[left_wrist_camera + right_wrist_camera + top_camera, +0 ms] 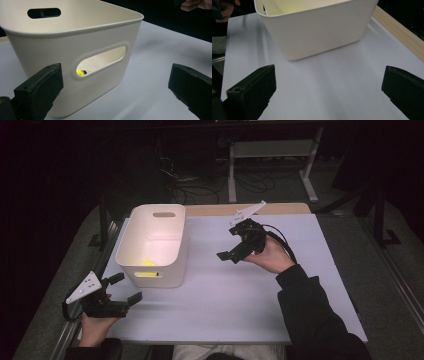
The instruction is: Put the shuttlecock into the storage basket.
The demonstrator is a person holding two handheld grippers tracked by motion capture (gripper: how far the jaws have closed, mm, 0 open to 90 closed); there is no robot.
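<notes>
Now the desk (240, 290) carries a white bin (176, 255) at its left; inside, seemingly on the bottom, lies a small yellow object (146, 263). Both the left tool (124, 289) and right tool (231, 255) gape wide, empty, beside the bin.

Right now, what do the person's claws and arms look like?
Each claw, left and right, is black with two blocky jaws and a pale three-cornered plate on top. A black cable loops from the right one. The right arm wears a dark sleeve.
</notes>
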